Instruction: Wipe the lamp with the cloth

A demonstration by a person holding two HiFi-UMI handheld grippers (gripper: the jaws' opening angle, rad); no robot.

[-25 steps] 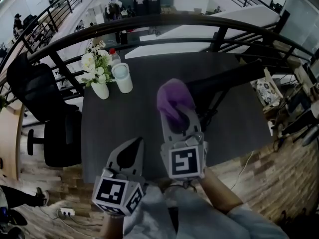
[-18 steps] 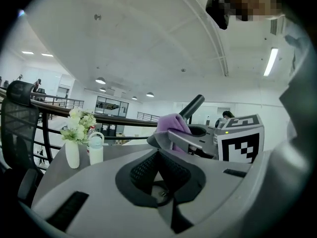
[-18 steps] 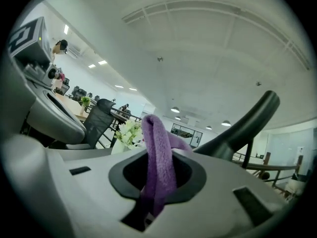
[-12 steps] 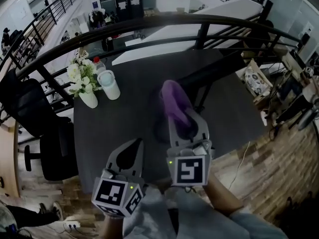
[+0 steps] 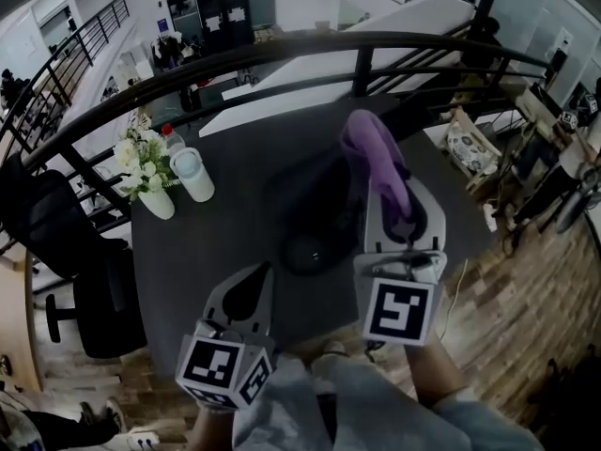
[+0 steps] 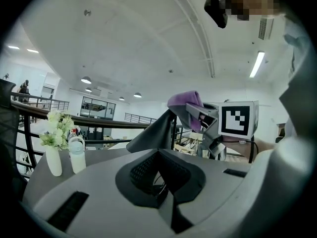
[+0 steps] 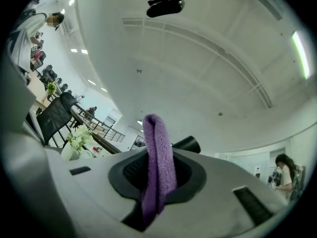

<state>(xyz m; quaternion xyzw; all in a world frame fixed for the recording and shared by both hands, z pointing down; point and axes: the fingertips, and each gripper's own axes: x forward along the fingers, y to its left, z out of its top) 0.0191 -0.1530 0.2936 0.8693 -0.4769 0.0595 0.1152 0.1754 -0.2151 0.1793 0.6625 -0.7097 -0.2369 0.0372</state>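
The right claw [image 5: 383,184] clamps the purple cloth [image 5: 368,144] high beside the black lamp's [image 5: 315,250] top, likely to rub it there. The left claw [image 5: 257,278], closed and empty, sits low by the bench [image 5: 225,219] edge, apparently out of the way.

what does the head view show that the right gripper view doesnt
Only the head view: the lamp, its round base on the dark table, and the left hand-held gripper. Only the right gripper view: the ceiling, a person at far right, and the jaws closed on the cloth seen head-on. Both: the purple cloth and the white flowers.
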